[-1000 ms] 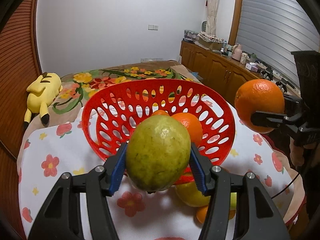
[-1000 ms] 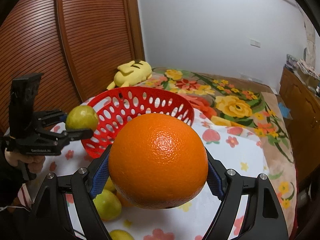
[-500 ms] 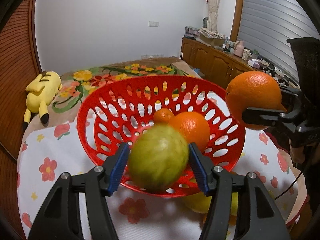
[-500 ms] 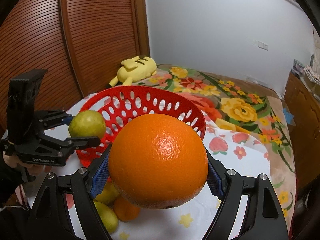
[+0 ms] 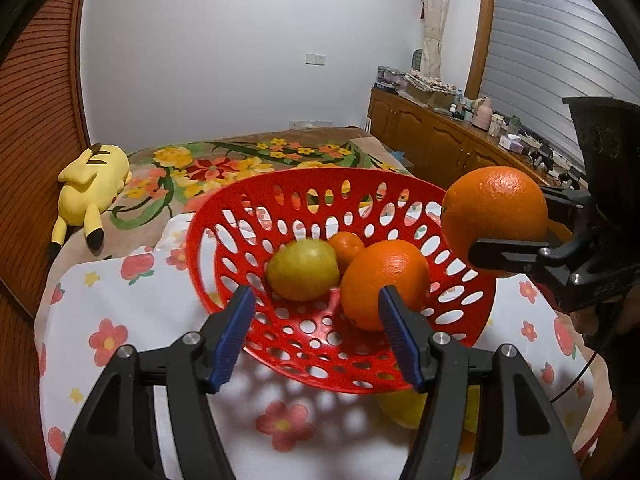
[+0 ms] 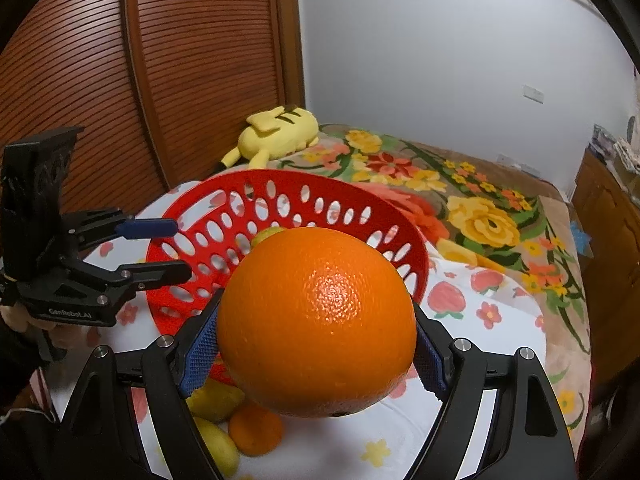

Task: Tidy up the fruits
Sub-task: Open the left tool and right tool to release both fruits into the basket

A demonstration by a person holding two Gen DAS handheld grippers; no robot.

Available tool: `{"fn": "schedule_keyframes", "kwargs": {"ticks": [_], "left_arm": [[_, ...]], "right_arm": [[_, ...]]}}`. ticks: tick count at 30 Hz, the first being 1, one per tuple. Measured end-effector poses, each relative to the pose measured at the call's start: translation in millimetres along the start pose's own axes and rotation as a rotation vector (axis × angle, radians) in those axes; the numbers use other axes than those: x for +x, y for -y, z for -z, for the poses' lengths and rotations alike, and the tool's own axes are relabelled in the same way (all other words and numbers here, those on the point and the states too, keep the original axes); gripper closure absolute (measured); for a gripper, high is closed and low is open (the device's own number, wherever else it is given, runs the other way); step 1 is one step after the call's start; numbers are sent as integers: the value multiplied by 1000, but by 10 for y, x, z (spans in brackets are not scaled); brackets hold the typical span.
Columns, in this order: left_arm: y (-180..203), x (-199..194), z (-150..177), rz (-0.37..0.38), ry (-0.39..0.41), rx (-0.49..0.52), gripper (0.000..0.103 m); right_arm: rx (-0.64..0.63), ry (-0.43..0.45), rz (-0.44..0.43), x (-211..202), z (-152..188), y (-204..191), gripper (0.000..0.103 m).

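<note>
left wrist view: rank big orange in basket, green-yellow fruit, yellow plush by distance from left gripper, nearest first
1. Big orange in basket, just past the right pad of the left gripper.
2. Green-yellow fruit, mid basket, slightly farther back.
3. Yellow plush, far left on the bed.

We saw a yellow plush toy (image 5: 86,190) lying on a flowered bedspread (image 5: 224,164), close to a ribbed wooden sliding door (image 6: 160,80). A white cloth with red flowers (image 5: 120,320) covered the near end of the bed. Along the far wall stood a wooden cabinet (image 5: 424,140), cluttered on top, beside a grey roller shutter (image 5: 560,48).
</note>
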State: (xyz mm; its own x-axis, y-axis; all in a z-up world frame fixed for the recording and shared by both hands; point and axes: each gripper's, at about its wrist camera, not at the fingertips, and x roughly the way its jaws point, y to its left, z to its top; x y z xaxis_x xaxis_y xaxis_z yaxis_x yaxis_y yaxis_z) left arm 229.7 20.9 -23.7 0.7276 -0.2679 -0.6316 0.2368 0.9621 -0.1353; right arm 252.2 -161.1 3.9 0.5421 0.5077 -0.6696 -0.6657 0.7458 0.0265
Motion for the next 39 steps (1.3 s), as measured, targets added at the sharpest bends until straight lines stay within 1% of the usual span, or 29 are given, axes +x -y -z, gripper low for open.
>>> {"fn": "schedule_keyframes", "kwargs": {"ticks": [12, 20, 39], "left_arm": [[-204, -122, -55, -6, 35, -20, 37], [-344, -178, -54, -22, 50, -35, 37], [-437, -218, -29, -36, 51, -43, 37]], "right_arm": [[-34, -40, 0, 308, -202, -64, 19], [-46, -91, 12, 593, -318, -32, 19], [-10, -95, 10, 906, -513, 62, 19]]}}
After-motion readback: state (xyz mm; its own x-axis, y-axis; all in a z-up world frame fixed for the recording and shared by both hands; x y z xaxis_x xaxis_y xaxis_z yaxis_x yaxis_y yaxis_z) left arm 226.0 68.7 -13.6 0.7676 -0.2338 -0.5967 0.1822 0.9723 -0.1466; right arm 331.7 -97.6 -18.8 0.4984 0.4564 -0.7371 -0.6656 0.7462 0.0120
